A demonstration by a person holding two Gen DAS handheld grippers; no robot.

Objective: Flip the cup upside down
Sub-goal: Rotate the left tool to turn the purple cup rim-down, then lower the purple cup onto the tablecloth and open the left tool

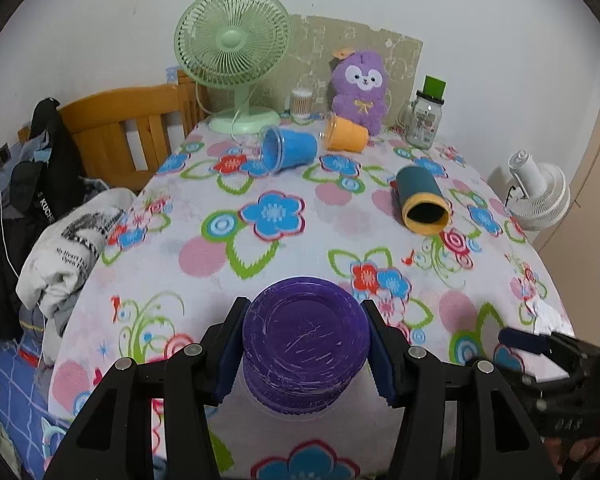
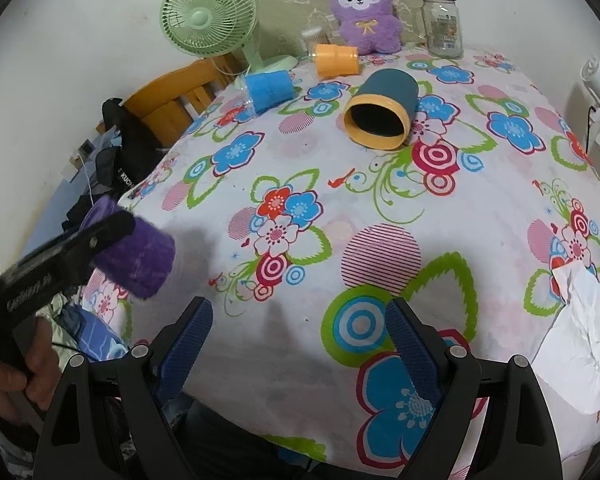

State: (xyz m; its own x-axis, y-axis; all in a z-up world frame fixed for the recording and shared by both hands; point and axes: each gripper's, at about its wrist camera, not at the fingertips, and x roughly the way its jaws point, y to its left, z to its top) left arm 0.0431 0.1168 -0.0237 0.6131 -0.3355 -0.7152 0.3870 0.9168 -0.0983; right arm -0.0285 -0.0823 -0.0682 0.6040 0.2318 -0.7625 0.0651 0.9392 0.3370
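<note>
My left gripper is shut on a purple cup, whose flat base faces the camera; it is held at the near edge of the flowered table. In the right wrist view the same purple cup hangs tilted at the table's left edge, in the left gripper. My right gripper is open and empty above the near part of the table. A blue cup, an orange cup and a dark teal cup with a yellow rim lie on their sides farther back.
A green fan, a purple plush toy, a glass jar and a small container stand at the far edge. A wooden chair with clothes is left. A white fan is right. Crumpled paper lies near right.
</note>
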